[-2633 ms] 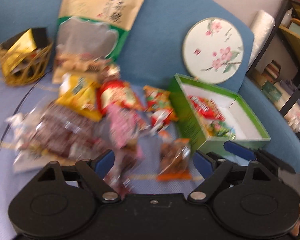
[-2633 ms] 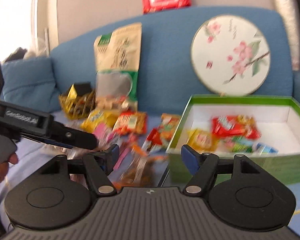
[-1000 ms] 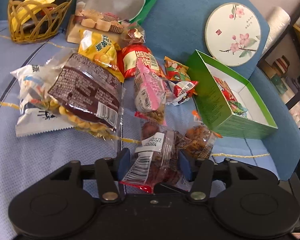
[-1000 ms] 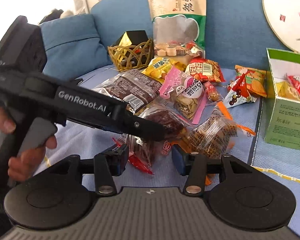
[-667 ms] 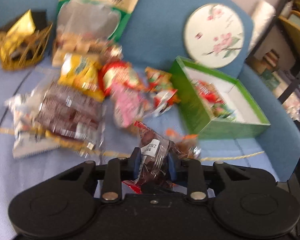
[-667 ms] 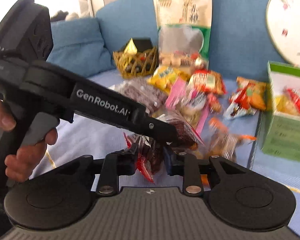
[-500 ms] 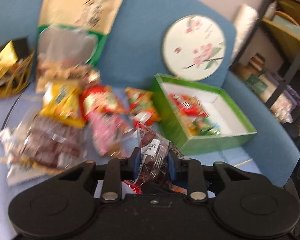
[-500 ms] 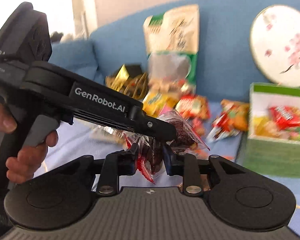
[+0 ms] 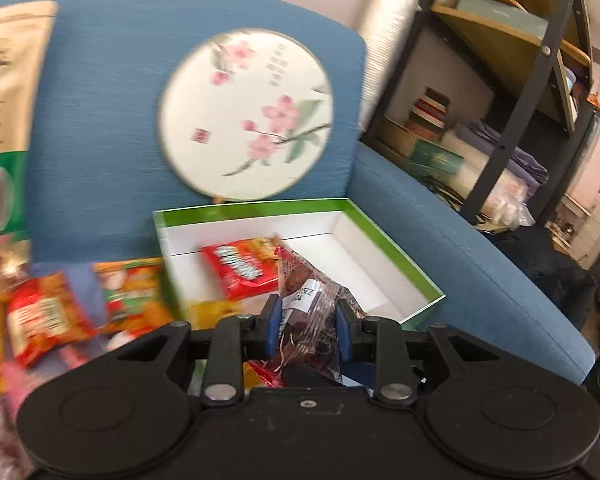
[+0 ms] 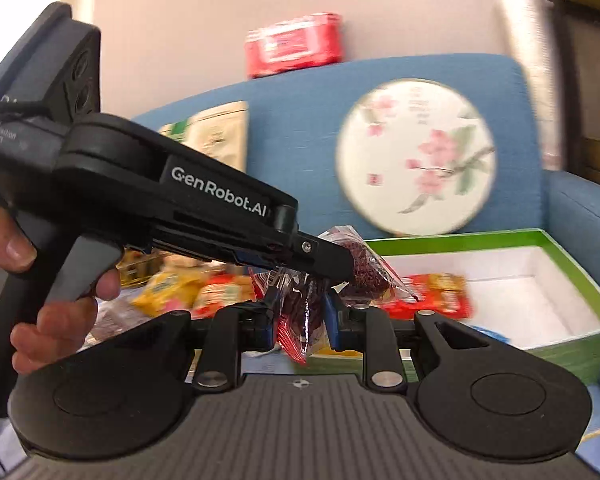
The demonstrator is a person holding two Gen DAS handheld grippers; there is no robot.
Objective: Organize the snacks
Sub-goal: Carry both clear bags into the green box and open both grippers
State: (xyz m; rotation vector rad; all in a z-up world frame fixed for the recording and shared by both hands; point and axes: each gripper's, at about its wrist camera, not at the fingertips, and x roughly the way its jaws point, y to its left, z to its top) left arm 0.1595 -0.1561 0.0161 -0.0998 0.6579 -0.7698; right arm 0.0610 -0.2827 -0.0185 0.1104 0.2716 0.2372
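Observation:
A clear packet of dark brown snacks (image 9: 306,304) with a white label hangs in the air, held at both ends. My left gripper (image 9: 306,324) is shut on it, just before the near wall of the open green box (image 9: 252,208). In the right wrist view the left gripper (image 10: 340,270), held in a hand, reaches in from the left and holds the packet's (image 10: 364,268) upper end. My right gripper (image 10: 300,320) has the packet's red-edged lower end between its blue pads, and its jaws are closing on it. The box (image 10: 560,352) holds a red packet (image 9: 240,268) and other snacks.
Loose snack packets (image 9: 40,320) lie on the blue sofa seat left of the box. A round flowered fan (image 9: 246,114) leans on the backrest, with a tall paper bag (image 9: 4,80) further left. A red wipes pack (image 10: 294,44) sits on top. A black shelf rack (image 9: 520,120) stands right.
Both grippers closed on the dark snack packet, lifted it off the sofa seat and carried it right, up to the green box. The snack pile has slid to the left edge of view.

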